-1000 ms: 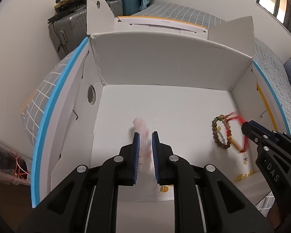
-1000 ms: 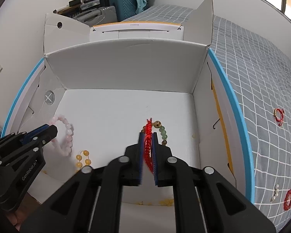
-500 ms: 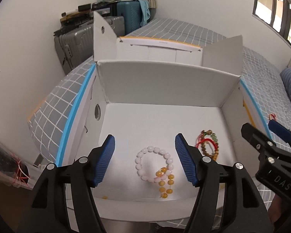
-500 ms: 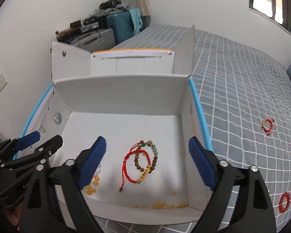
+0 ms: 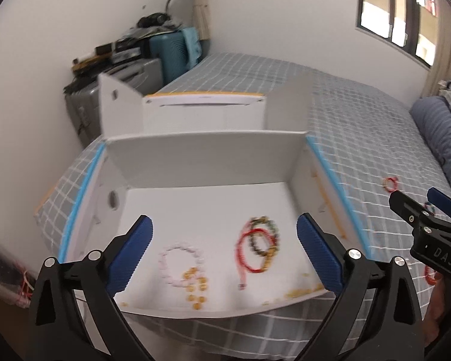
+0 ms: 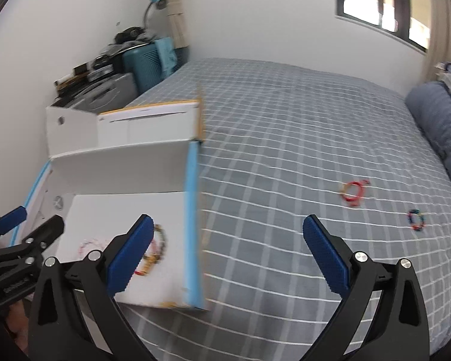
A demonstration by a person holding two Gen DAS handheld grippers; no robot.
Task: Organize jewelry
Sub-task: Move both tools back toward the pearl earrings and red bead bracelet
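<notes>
An open white cardboard box [image 5: 204,156] sits on the bed. On its floor lie a pale pink bead bracelet [image 5: 180,258], amber beads [image 5: 197,288], and a red cord with a brown-and-green bead bracelet [image 5: 260,242]. My left gripper [image 5: 224,255] is open and empty, raised above the box's near edge. My right gripper [image 6: 225,255] is open and empty, over the bed beside the box's right wall [image 6: 192,210]. A red bracelet [image 6: 353,192] and a multicoloured bracelet [image 6: 416,219] lie on the bedspread to the right.
The grey checked bedspread [image 6: 285,150] stretches right to a blue pillow [image 6: 436,126]. Suitcases and clutter [image 5: 129,66] stand by the wall behind the box. Another red bracelet [image 5: 430,273] lies near the right gripper in the left wrist view.
Both grippers opened and let the pink bracelet and the red-cord bracelet drop into the box. Both have since pulled back and up. The right gripper has swung right toward the bed.
</notes>
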